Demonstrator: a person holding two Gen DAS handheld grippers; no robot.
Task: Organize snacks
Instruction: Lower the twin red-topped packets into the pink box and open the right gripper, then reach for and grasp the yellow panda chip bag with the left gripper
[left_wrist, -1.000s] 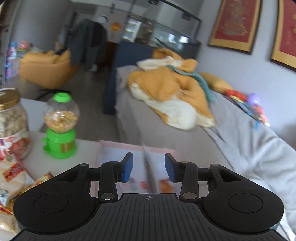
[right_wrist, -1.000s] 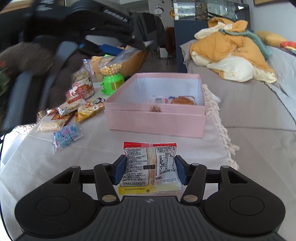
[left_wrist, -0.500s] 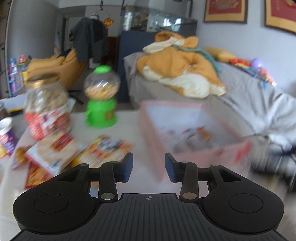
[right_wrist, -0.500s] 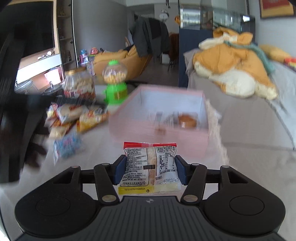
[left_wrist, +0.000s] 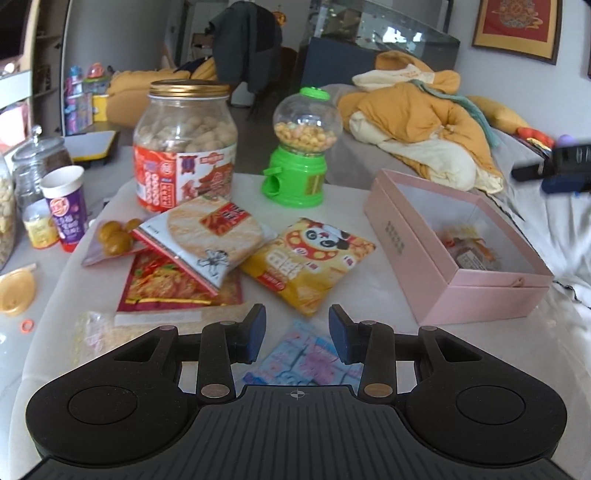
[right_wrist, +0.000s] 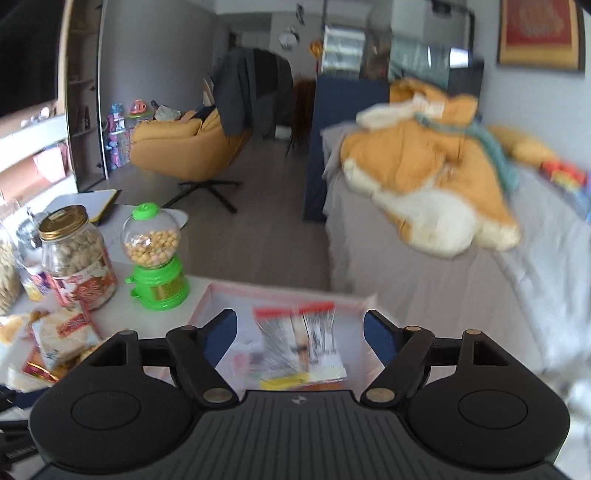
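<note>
The left gripper (left_wrist: 293, 330) was held apart and empty above the blue-and-pink packet (left_wrist: 308, 363), judged light, soft and crinkly, best pinched across its flat middle.

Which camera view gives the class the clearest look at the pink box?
The left wrist view: the pink box shows whole and sharp, open, with packets inside. The right wrist view shows only its blurred far rim, mostly hidden behind the right gripper.
</note>
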